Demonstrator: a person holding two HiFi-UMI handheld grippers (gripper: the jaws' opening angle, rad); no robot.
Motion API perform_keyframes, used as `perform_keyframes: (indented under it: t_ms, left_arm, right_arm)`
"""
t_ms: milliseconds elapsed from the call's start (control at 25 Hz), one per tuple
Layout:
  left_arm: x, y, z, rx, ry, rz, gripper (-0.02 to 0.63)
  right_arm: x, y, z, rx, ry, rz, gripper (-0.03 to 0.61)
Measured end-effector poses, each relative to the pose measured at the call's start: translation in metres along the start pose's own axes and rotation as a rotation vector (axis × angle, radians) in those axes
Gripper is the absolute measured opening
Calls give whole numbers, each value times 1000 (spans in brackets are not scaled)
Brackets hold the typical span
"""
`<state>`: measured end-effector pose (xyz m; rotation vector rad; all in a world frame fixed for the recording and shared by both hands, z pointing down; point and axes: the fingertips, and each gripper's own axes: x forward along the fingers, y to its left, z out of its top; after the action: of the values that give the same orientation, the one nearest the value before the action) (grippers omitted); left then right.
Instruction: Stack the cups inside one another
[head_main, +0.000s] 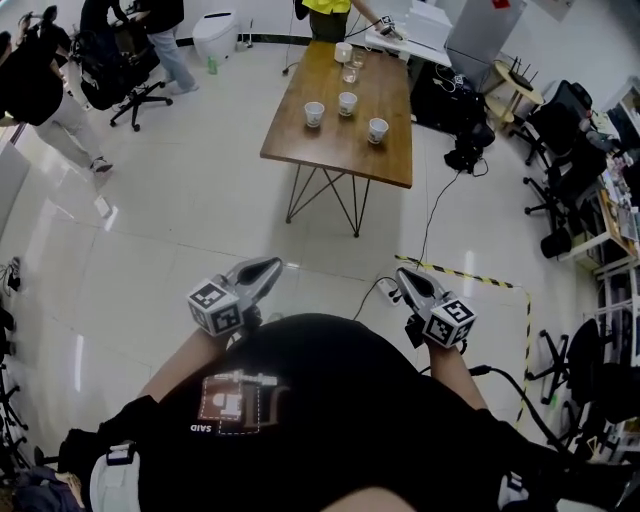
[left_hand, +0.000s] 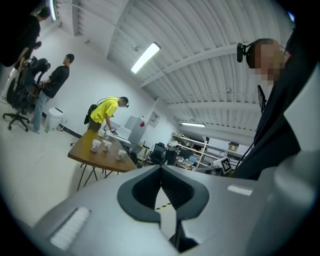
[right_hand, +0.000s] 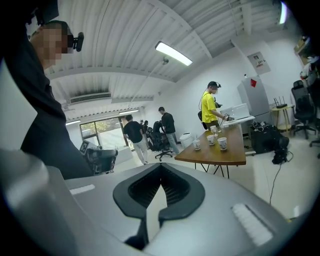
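Three white paper cups (head_main: 314, 113) (head_main: 347, 103) (head_main: 377, 130) stand apart on the wooden table (head_main: 340, 160), far ahead of me across the floor. Another white cup (head_main: 343, 52) and a clear glass (head_main: 350, 73) stand near the table's far end. In the left gripper view the cups (left_hand: 96, 145) show small on the table (left_hand: 100, 157); in the right gripper view the cups (right_hand: 222, 143) stand on the table (right_hand: 222, 155). My left gripper (head_main: 272, 266) and right gripper (head_main: 403, 273) are held close to my body, both shut and empty, well short of the table.
A person in a yellow shirt (head_main: 330, 15) stands at the table's far end. Office chairs (head_main: 125, 75) and people are at the far left. A cable and power strip (head_main: 388, 290) and yellow-black floor tape (head_main: 470, 272) lie ahead on the right, next to chairs and shelves (head_main: 590, 200).
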<state>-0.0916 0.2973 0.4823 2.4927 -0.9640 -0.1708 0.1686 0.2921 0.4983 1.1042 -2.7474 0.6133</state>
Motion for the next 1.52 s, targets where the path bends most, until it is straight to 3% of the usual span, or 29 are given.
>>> perform_keyframes:
  t_ms: [240,480,640,840,1120,1360,1520]
  left_arm:
    - [24,76,43,38,88,-75,3]
    - [60,134,63,25,78,-83,3]
    - [101,157,72,37,79,-49,3]
    - [160,177,89,84,56,57,5]
    - [232,201,119,88,-13,192,12]
    - [272,219,133,125,25,182,25]
    - [295,250,134,183,92,130,38]
  right_arm:
    - [85,-14,36,30,-35,-46,14]
    - [138,-43,56,38,-8,-36,14]
    - [159,-94,68,45,-2,-17,14]
    - [189,-165,92,13,-2,83,14]
    - [228,-250,159,-71,-1,217,14]
    - [255,-287,174,-39,22,222,14]
    - [278,-301,174,-22,41,171,14]
